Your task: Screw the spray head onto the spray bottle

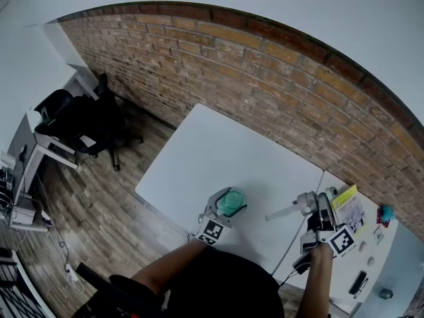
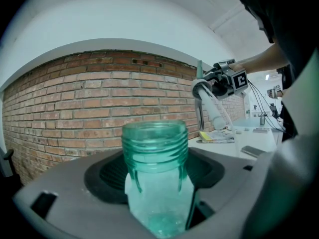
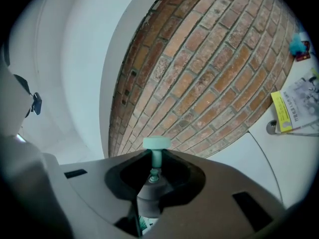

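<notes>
The clear teal spray bottle (image 1: 232, 201) stands upright in my left gripper (image 1: 222, 212), just above the white table (image 1: 218, 151). In the left gripper view its bare threaded neck (image 2: 155, 146) rises between the jaws, which press on the body below. My right gripper (image 1: 317, 211) is shut on the spray head (image 1: 305, 203), to the right of the bottle and apart from it. The white dip tube (image 1: 279, 213) points left toward the bottle. In the right gripper view the teal pump top (image 3: 156, 143) sticks out past the grey collar (image 3: 149, 193) that the jaws hold.
A yellow-edged booklet (image 1: 348, 207), a black phone (image 1: 358, 282) and a small blue and pink item (image 1: 385, 212) lie on the adjoining table at right. A brick wall (image 1: 265, 78) runs behind. A black office chair (image 1: 76, 121) stands by a desk at the left.
</notes>
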`<state>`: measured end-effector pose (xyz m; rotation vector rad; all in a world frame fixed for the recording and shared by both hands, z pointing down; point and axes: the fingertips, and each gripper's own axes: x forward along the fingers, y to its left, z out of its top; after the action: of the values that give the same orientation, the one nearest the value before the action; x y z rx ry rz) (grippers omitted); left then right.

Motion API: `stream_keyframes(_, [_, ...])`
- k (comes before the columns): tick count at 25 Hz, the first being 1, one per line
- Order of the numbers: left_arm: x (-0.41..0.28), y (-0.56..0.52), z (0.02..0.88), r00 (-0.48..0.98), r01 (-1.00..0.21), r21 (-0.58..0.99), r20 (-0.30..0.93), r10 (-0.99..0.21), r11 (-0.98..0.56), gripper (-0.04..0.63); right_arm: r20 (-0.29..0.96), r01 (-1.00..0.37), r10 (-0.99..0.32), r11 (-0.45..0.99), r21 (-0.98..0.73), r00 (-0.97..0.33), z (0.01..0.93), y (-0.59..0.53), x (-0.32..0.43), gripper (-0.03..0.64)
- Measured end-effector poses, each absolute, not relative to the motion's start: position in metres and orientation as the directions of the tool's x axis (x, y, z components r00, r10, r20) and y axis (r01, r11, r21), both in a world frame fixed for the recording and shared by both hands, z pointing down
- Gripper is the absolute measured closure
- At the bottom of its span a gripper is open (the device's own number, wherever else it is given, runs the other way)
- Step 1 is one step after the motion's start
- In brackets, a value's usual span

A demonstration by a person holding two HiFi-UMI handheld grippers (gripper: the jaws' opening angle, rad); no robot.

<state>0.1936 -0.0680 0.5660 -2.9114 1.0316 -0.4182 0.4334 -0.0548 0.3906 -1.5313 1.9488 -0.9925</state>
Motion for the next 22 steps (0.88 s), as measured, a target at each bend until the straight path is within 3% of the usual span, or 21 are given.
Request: stream_keyframes(22, [0.198,-0.065,0.571,0.755,-0.602,-0.109,0.245,-0.609,-0.791,0.270,0.001,-0.635,-0.964,0.174,-0.752,-0.265,0.351,-0.057,0.438,0.551])
